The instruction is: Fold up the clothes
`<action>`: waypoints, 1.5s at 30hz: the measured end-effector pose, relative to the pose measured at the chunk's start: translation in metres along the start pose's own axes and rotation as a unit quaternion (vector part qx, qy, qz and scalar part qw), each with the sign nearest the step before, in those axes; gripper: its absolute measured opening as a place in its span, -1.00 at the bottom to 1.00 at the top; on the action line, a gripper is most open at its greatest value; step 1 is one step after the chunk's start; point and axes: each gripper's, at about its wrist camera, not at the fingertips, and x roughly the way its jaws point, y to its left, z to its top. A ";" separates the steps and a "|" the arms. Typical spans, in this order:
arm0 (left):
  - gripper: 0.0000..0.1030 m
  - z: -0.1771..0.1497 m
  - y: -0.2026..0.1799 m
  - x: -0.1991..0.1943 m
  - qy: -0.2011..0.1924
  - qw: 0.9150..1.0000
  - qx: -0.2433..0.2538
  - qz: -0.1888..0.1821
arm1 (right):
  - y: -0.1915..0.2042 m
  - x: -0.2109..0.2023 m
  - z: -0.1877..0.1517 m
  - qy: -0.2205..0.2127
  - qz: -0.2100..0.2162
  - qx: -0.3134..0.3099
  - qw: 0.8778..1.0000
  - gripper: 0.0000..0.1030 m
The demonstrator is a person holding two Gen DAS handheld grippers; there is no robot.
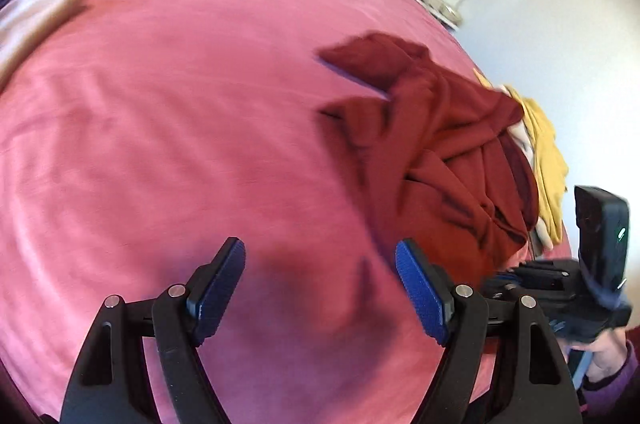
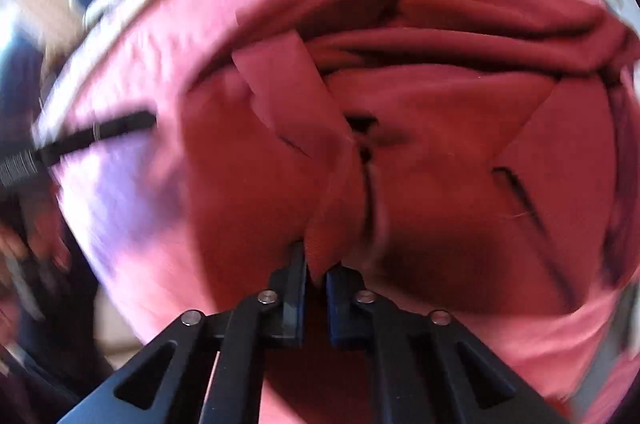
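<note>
Right now the right gripper (image 2: 316, 264) has its jaws squeezed together on a bit of the dark red garment (image 2: 420, 143) — a fold of the cloth pokes up between the two pads. The rest of that garment lies in a crumpled heap on the pink bedcover (image 1: 180, 103), over toward the right side of the bed. Just behind it sits a yellow garment (image 1: 548, 151), touching it.

The left gripper (image 1: 320, 288) has its jaws wide apart with nothing between them. It hangs over bare bedcover, a little way from the heap.

I think the job is just starting — the red garment is not spread out yet. To do this step well, the right gripper should keep a tight pinch and lift slowly, so the cloth does not slip out. The left gripper should look for another edge or corner of the same garment, not the yellow one. Then both can pull it flat on the open part of the bed.
</note>
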 end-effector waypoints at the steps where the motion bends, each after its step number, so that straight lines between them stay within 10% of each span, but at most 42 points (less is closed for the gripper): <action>1: 0.54 -0.002 0.011 -0.011 -0.009 1.000 -0.011 0.007 | 0.006 -0.004 0.003 -0.013 0.045 0.022 0.999 -0.88; 5: 0.54 -0.016 0.059 -0.055 -0.044 0.997 -0.062 0.025 | 0.055 -0.007 0.030 -0.041 0.172 0.051 0.983 -0.88; 14: 0.54 -0.041 0.164 -0.144 -0.130 0.965 -0.206 0.094 | 0.242 0.023 0.149 -0.052 0.223 -0.111 0.967 -0.88; 22: 0.54 -0.062 0.211 -0.172 -0.158 0.930 -0.304 0.131 | 0.339 0.111 0.146 0.043 0.240 -0.106 0.964 -0.38; 27: 0.54 -0.058 0.187 -0.157 -0.158 0.937 -0.275 0.146 | 0.272 0.070 0.110 0.000 0.256 -0.065 0.964 -0.31; 32: 0.54 -0.032 0.119 -0.105 -0.109 0.972 -0.194 0.076 | 0.140 0.013 0.045 -0.071 0.170 -0.013 0.983 -0.28; 36: 0.54 -0.011 0.043 -0.045 -0.043 0.994 -0.096 0.003 | -0.015 -0.027 -0.008 -0.110 0.085 0.180 0.974 -0.26; 40: 0.54 0.004 -0.026 0.015 0.034 0.997 -0.048 -0.051 | -0.135 -0.060 -0.046 -0.135 0.012 0.323 0.937 -0.21; 45: 0.61 0.015 -0.070 0.059 0.073 0.996 -0.022 -0.047 | -0.186 -0.079 -0.039 -0.143 -0.073 0.285 0.945 -0.21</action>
